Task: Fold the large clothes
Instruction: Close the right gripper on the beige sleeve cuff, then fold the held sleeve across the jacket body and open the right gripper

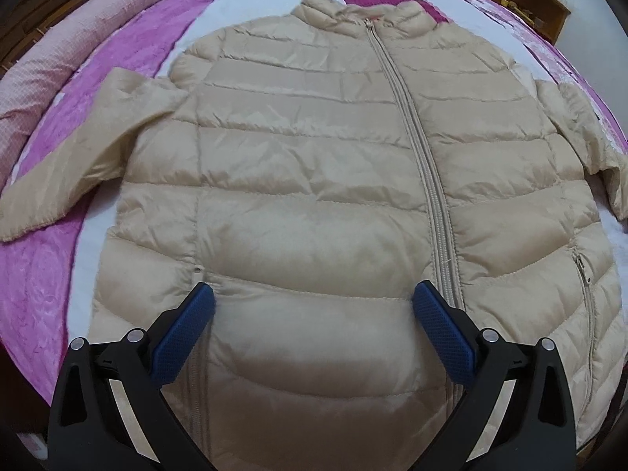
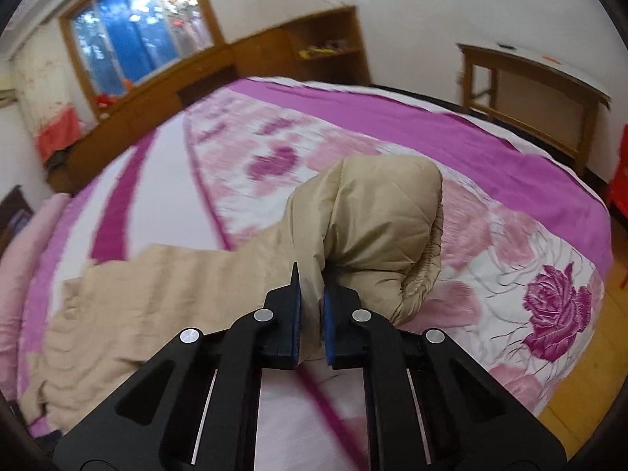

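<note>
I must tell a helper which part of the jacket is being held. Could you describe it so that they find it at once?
Start from the bed with the pink flowered bedspread and the beige puffer jacket spread on it. The held part is its sleeve, pinched in the right gripper. Unlike the flat body, it is lifted off the cover and shows a gathered elastic cuff.

Jacket [image 1: 314, 157]: quilted, faintly glossy cloth. Bedspread [image 2: 510, 165]: smooth printed cloth. Gripper pads [image 1: 443, 333]: textured blue rubber; arms matt black plastic. Shelf [image 2: 325, 47]: wood.
</note>
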Demonstrator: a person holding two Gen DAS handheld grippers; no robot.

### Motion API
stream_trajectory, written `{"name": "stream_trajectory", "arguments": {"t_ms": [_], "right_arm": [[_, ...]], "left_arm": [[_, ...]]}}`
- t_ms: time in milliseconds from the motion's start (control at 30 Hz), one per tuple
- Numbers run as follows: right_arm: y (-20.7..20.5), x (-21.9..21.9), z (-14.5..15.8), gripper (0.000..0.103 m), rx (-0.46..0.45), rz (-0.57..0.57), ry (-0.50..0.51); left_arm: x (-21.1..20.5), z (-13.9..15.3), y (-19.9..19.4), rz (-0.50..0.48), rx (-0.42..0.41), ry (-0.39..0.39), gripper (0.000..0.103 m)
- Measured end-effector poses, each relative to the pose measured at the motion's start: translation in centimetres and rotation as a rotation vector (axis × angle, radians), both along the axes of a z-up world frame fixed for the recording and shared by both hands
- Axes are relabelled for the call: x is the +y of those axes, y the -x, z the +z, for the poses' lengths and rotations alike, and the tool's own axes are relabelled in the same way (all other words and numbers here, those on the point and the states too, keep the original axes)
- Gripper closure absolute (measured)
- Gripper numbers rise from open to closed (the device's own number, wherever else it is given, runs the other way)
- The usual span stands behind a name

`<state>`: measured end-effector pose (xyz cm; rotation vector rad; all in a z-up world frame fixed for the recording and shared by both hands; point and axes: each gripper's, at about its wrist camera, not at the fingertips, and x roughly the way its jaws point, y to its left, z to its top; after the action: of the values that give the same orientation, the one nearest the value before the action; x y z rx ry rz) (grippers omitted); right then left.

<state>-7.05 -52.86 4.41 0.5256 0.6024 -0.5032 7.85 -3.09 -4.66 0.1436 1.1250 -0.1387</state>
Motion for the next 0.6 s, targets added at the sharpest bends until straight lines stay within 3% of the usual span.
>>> {"name": "stream_trajectory", "arguments": {"t_ms": [333,600], "right_arm": [[-2.4,10.2,6.6,0.094,-0.144,0.244,-0.025],[-5.4,17.5,9.9,0.094,-0.18,0.416,-0.022]], "left_arm": [[1.6,2.7,0.1,-0.01,-0.087,-0.021,0.005],[3.8,3.9,-0.4,0.01,-0.113,0.005,0.005]]}}
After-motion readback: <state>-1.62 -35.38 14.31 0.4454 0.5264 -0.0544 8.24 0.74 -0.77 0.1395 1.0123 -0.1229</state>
